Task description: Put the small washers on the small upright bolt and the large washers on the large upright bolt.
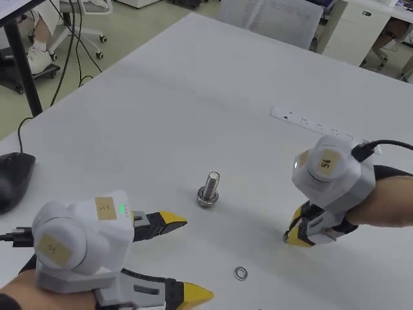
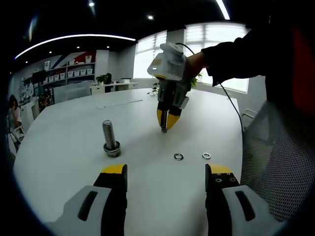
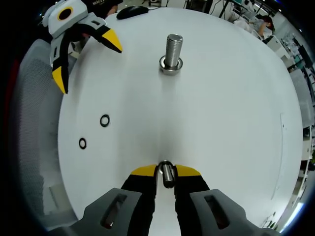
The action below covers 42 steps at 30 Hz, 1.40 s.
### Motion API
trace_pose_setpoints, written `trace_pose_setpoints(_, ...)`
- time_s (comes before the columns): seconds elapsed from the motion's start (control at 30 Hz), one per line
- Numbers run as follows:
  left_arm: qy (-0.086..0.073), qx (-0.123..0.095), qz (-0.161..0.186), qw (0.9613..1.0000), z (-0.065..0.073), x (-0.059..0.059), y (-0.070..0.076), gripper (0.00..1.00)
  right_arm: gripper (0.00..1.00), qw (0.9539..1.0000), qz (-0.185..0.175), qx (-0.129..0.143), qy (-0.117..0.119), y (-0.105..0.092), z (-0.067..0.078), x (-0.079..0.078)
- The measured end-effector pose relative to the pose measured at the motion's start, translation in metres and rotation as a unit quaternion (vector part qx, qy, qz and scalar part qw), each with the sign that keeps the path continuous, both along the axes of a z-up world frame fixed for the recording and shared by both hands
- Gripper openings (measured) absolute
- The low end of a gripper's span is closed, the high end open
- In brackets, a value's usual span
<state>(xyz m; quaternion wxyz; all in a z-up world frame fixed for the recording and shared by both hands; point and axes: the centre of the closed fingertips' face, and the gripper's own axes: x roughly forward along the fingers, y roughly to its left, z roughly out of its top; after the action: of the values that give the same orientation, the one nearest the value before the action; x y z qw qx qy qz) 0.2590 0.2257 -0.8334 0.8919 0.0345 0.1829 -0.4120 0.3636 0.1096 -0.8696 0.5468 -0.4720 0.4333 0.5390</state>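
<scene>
my left gripper sits low over the near edge of the white surface. its 2 yellow-tipped jaws are spread wide with nothing between them. my right gripper points down at the surface, jaws pressed together on the small bolt, a short metal stub that shows between the tips. i cannot tell whether its foot touches the surface.

the large bolt stands upright on the surface between the 2 grippers, apart from both, thread end up. a wider metal ring sits around its foot, but i cannot tell whether that is a washer or the bolt's own head.

a small washer lies flat and loose on the bare surface. a 2nd small washer lies near it, and the 2 are not touching. both are on the near side of the large bolt, well apart from it, just ahead of the left gripper's open jaws.

a dark mouse rests at the far left of the surface, and a white power strip lies beyond the right gripper.
</scene>
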Motion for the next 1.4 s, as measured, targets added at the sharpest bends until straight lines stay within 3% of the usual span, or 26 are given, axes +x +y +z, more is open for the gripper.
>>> trace_pose_setpoints(0.7,0.001,0.0,-0.001,1.0,-0.001,0.001,-0.001,0.63,0.2,1.0,-0.004,0.006,-0.006,-0.001,0.003,0.002)
trace_pose_setpoints(1.4,-0.001,0.003,-0.008,1.0,0.001,-0.001,-0.003,0.63,0.22,0.9996,-0.021,0.006,-0.016,-0.017,0.013,0.004)
